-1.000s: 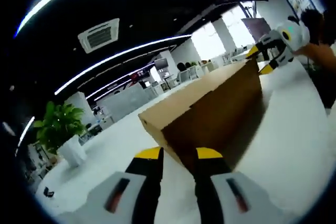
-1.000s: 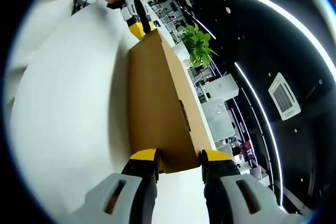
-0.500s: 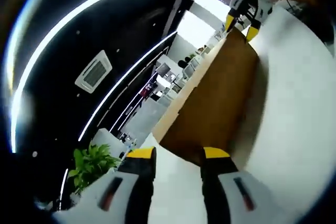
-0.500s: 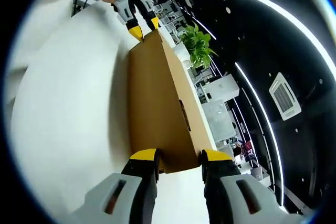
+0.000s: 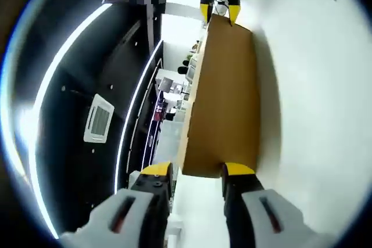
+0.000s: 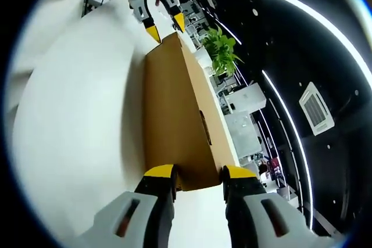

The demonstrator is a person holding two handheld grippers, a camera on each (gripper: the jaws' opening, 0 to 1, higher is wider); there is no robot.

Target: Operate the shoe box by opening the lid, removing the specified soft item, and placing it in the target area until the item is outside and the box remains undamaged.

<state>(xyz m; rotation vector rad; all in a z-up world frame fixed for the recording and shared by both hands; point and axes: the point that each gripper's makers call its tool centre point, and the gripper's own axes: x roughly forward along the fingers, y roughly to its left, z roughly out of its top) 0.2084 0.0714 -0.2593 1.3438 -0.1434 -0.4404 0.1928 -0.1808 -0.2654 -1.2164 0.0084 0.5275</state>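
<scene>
Brown cardboard made up the shoe box (image 5: 224, 97), which lay closed on the white table (image 5: 314, 85) with its lid down and the soft item presumably inside, out of sight. In the left gripper view the left gripper (image 5: 197, 171) sat at the near end of the box, its yellow-tipped jaws parted and set either side of the end edge; whether the tips touched the cardboard could not be told, and nothing was clamped between them. At the far end of that view the right gripper (image 5: 218, 13) straddled the opposite end in the same way. The right gripper view mirrored this: its own jaws (image 6: 197, 173) stood apart at the near end of the box (image 6: 174, 114), with the left gripper (image 6: 164, 27) spread at the far corner, beside a potted plant (image 6: 221, 50) in the background. The risk, as I judged it, lay in squeezing the ends: closing both pairs of jaws on thin card could crease a wall or tear the lid's lip. Lifting one end ahead of the other could also rack the lid and jam it, or drag the whole box across the smooth table instead of opening it.
</scene>
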